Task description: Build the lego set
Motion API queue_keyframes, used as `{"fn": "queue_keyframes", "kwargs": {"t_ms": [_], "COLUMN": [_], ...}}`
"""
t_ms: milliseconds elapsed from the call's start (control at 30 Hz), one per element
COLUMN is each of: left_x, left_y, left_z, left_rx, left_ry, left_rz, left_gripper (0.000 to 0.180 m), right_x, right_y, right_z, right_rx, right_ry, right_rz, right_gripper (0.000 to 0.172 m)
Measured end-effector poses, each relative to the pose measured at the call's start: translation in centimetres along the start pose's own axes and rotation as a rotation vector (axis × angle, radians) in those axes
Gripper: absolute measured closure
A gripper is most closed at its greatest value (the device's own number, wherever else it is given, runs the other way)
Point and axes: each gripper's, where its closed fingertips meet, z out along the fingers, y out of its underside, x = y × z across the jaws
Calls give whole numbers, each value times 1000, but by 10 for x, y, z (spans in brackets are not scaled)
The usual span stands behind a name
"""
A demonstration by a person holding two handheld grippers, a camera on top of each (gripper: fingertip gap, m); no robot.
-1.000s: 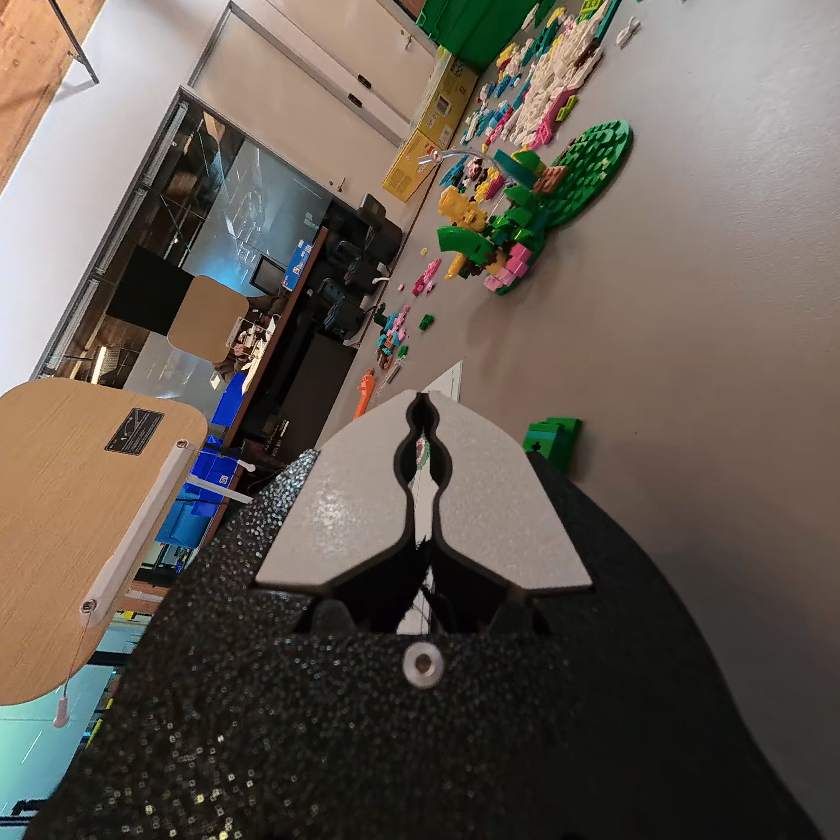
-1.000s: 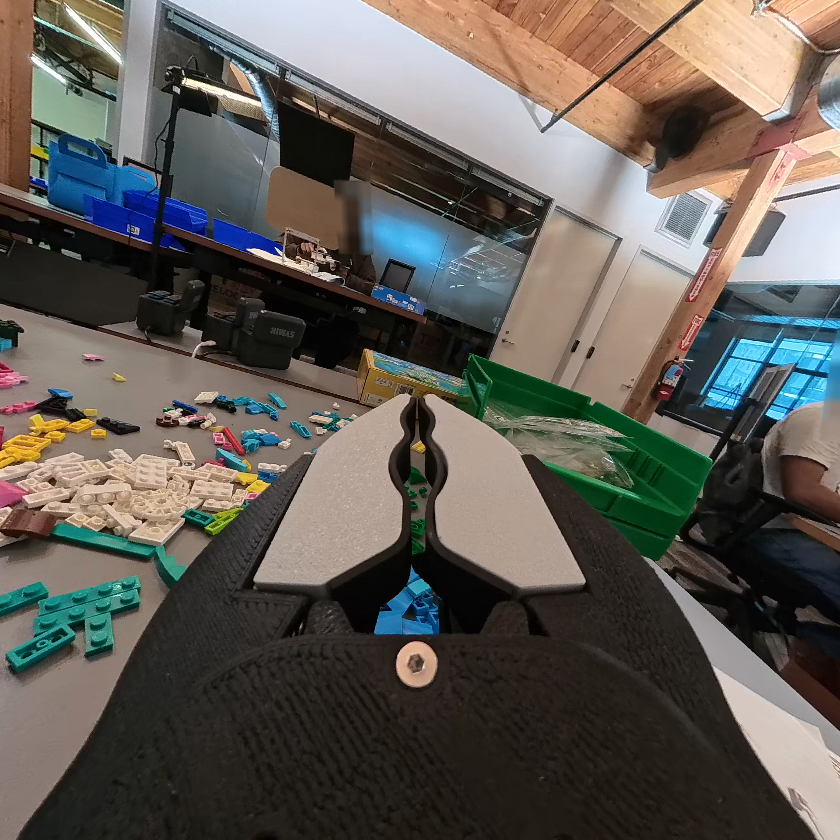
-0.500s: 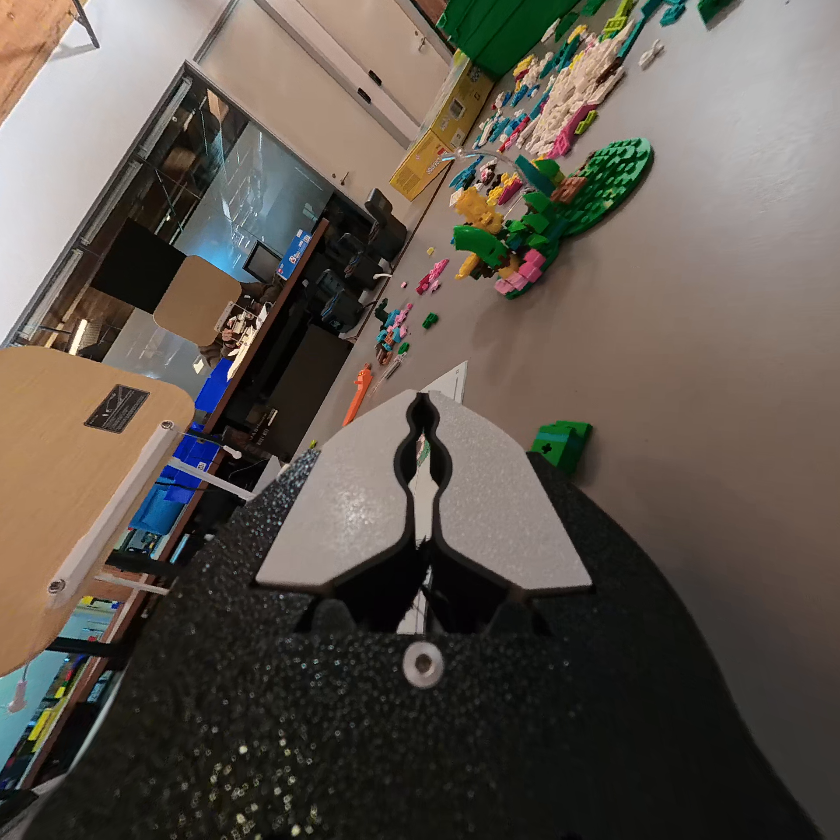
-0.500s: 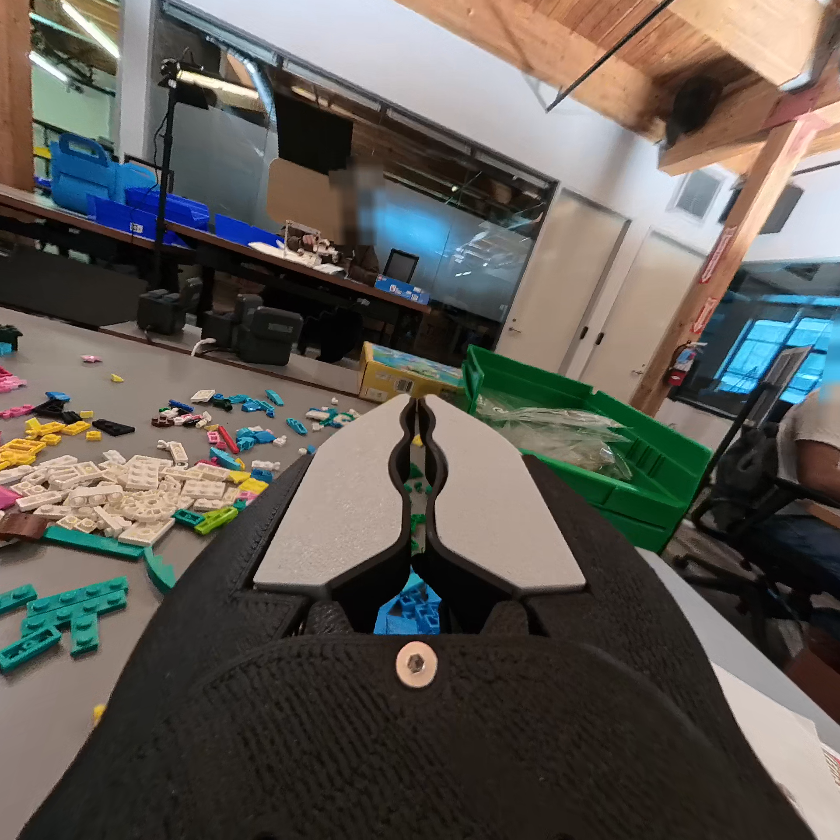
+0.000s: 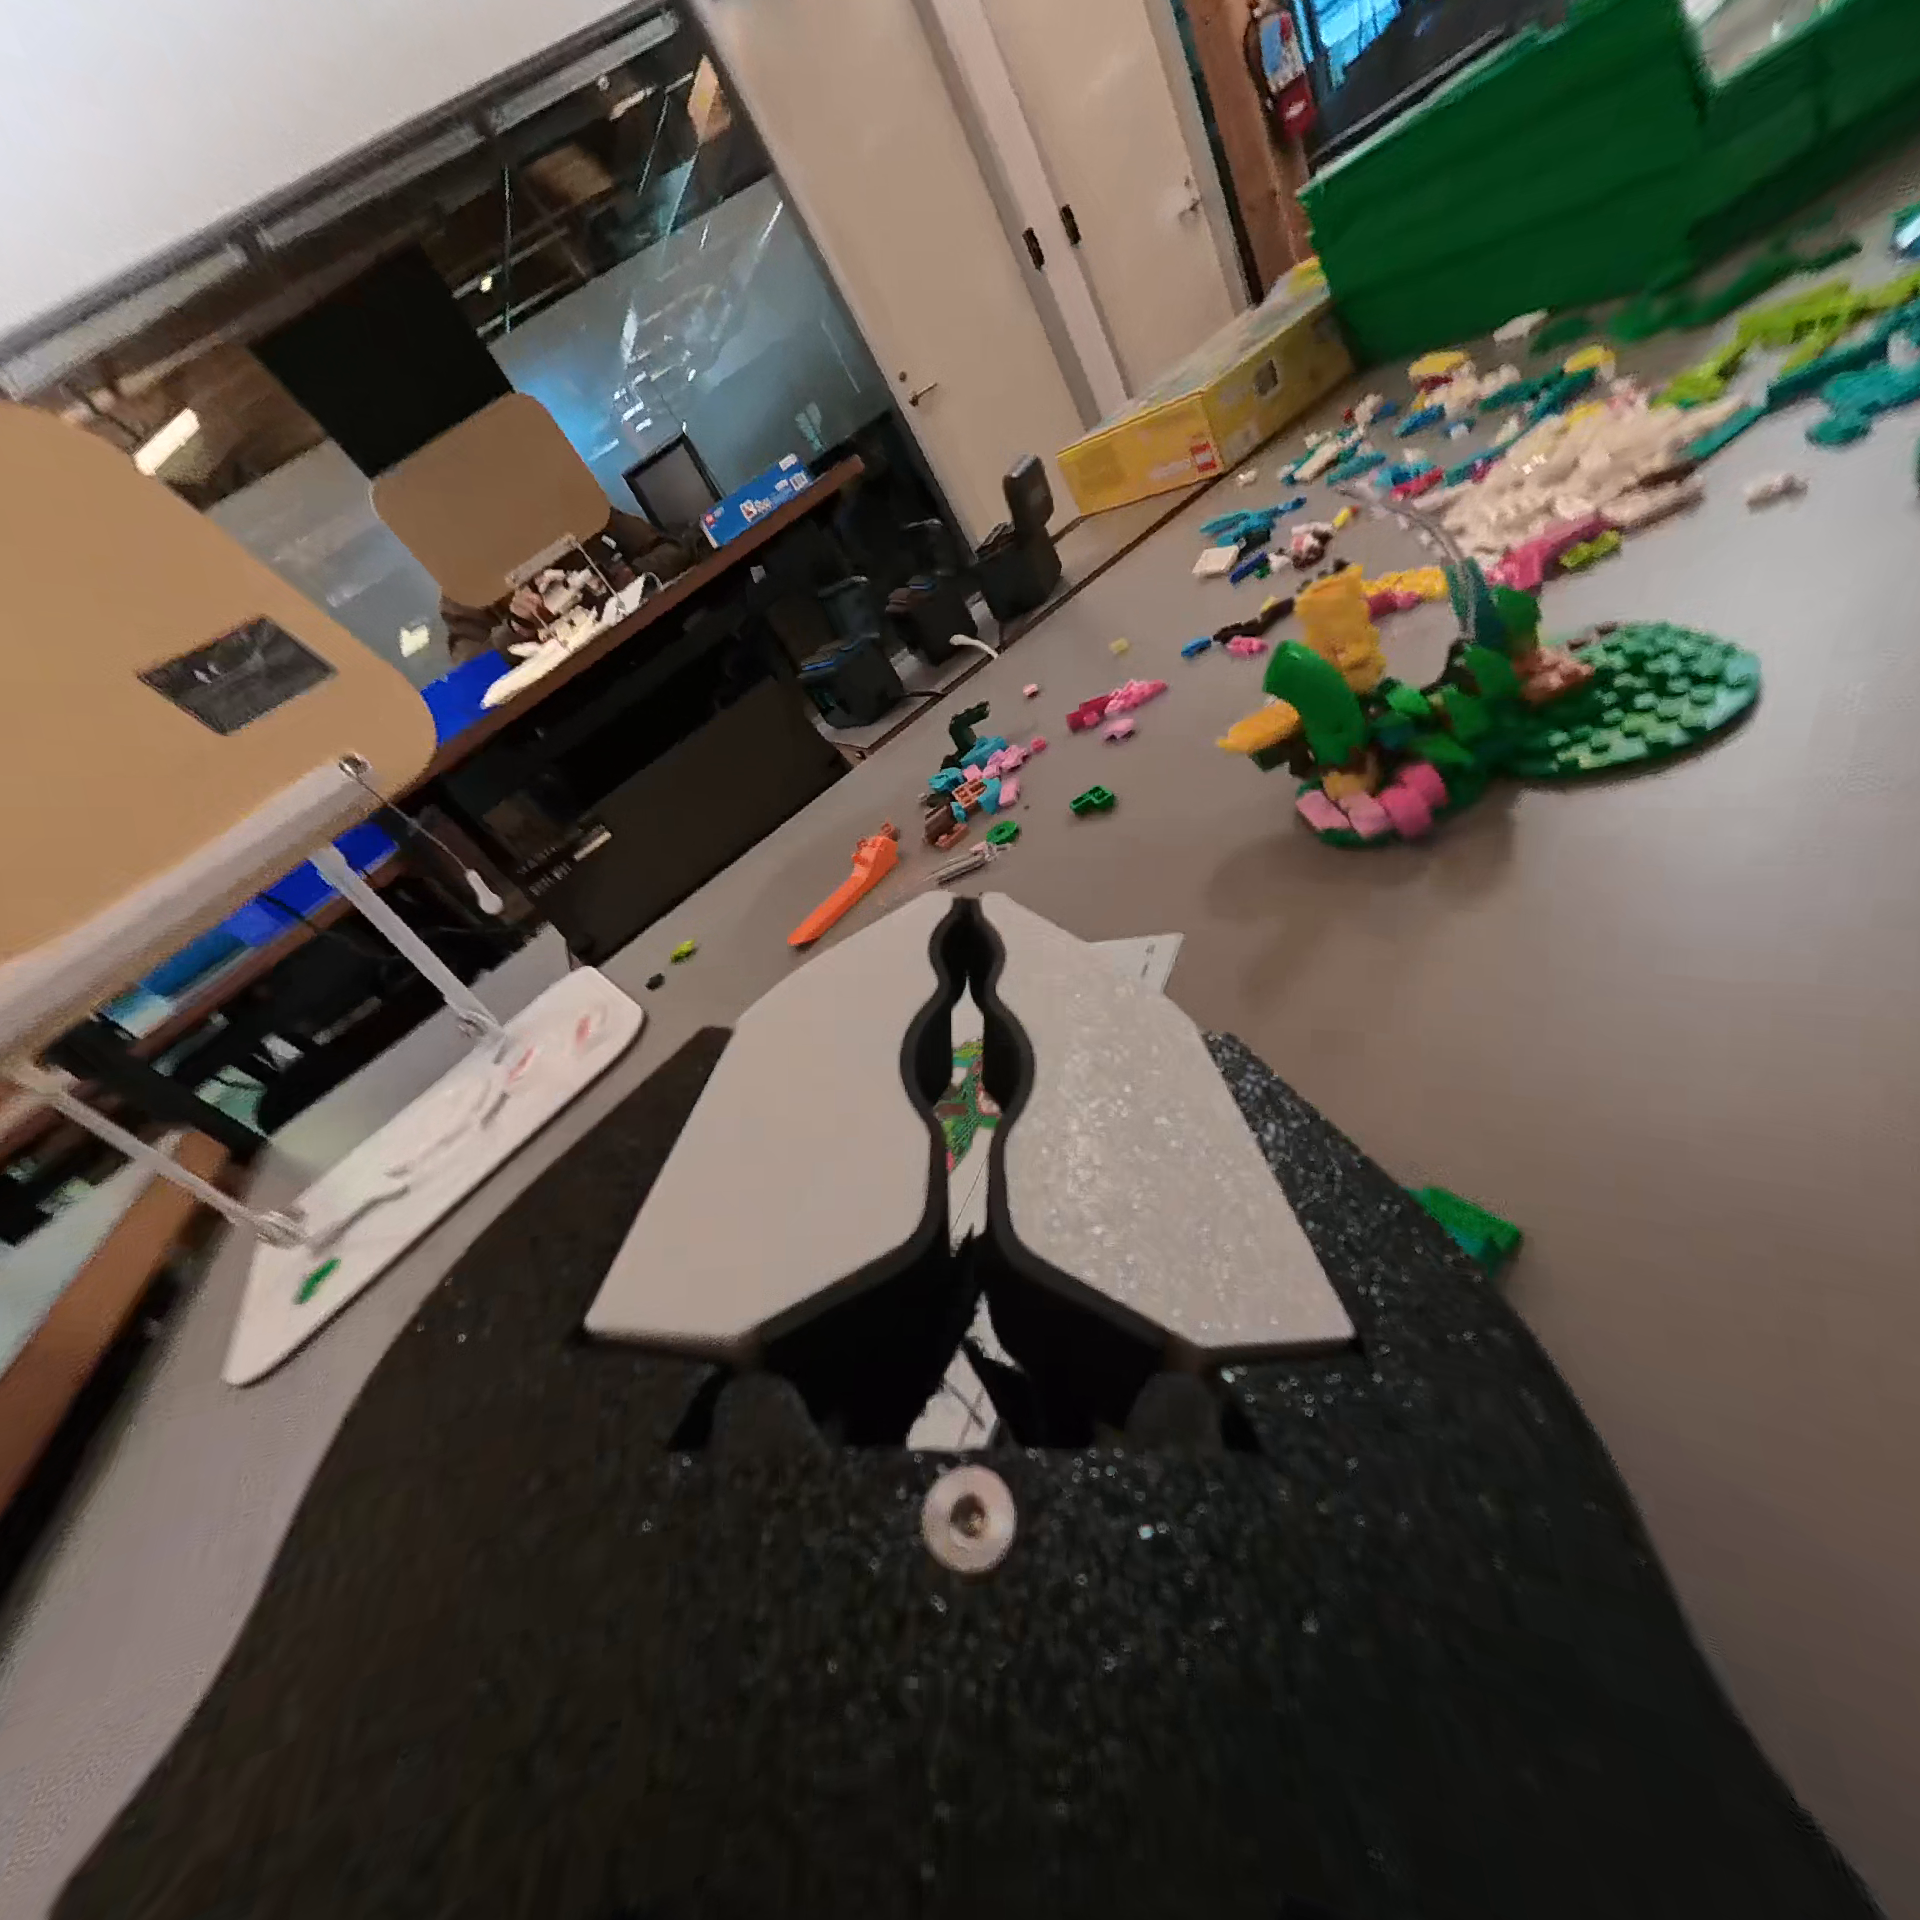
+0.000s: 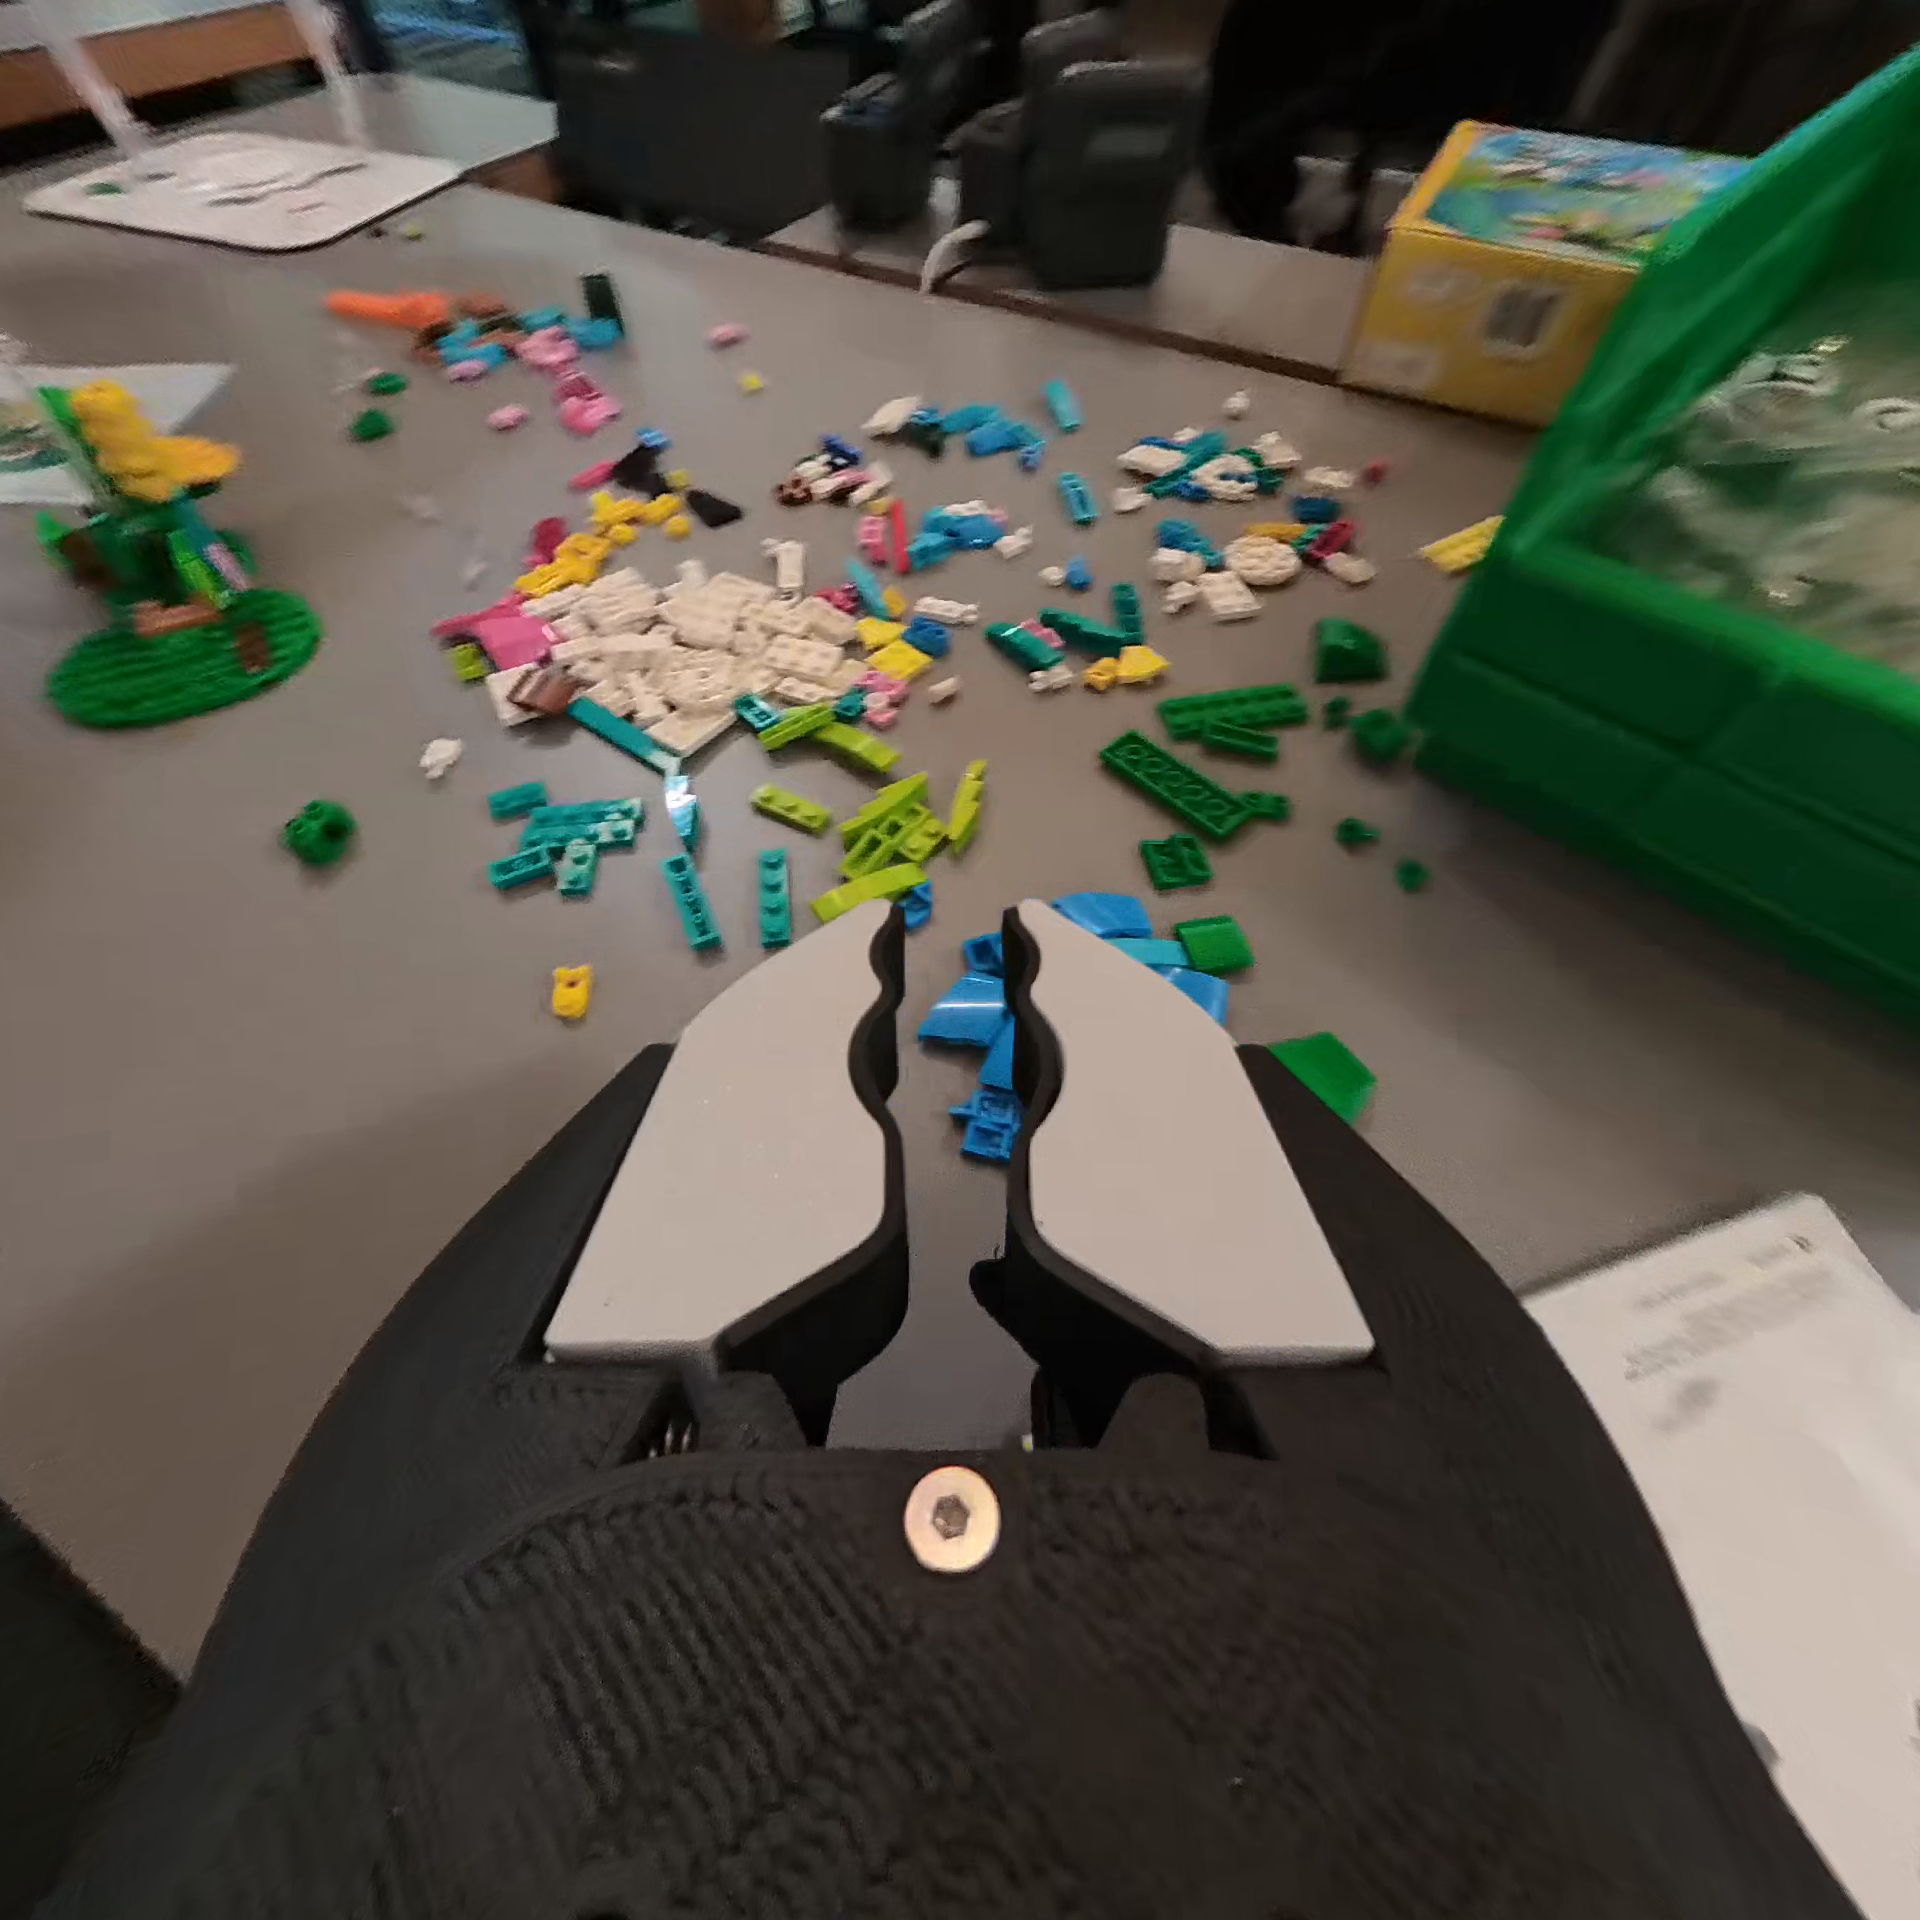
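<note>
Your left gripper (image 5: 966,914) has its fingertips pressed together with nothing between them, hovering above the grey table (image 5: 1558,1143) over a printed sheet (image 5: 1138,961). An orange brick tool (image 5: 844,888) lies just beyond the tips to the left, and the green round build (image 5: 1496,717) stands farther off to the right. Your right gripper (image 6: 951,920) stands narrowly parted and bare, poised above a heap of blue bricks (image 6: 982,1023). Teal plates (image 6: 566,831) lie to its left, lime pieces (image 6: 894,831) just ahead, and the green bin (image 6: 1683,665) to the right.
</note>
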Motion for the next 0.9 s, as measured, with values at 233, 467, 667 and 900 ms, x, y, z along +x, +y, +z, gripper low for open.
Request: {"fn": "queue_keyframes", "kwargs": {"t_ms": [233,467,667,900], "left_x": [-14,-21,-33,-30], "left_y": [-2,-7,-4,6], "left_z": [15,20,16,23], "left_rx": [30,48,32,-28], "left_ry": [-45,-125,-216,-194], "left_rz": [-195,-250,-230,-213], "left_gripper": [180,180,180,180], "right_x": [-36,-37,-32,-40], "right_y": [4,6,0,-18], "right_z": [19,46,74,109], "right_rx": [-111,-260,-286,-233], "right_ry": [-182,-183,-203,-240], "right_rz": [-86,-241,-290,-235], "right_gripper": [153,153,153,153]}}
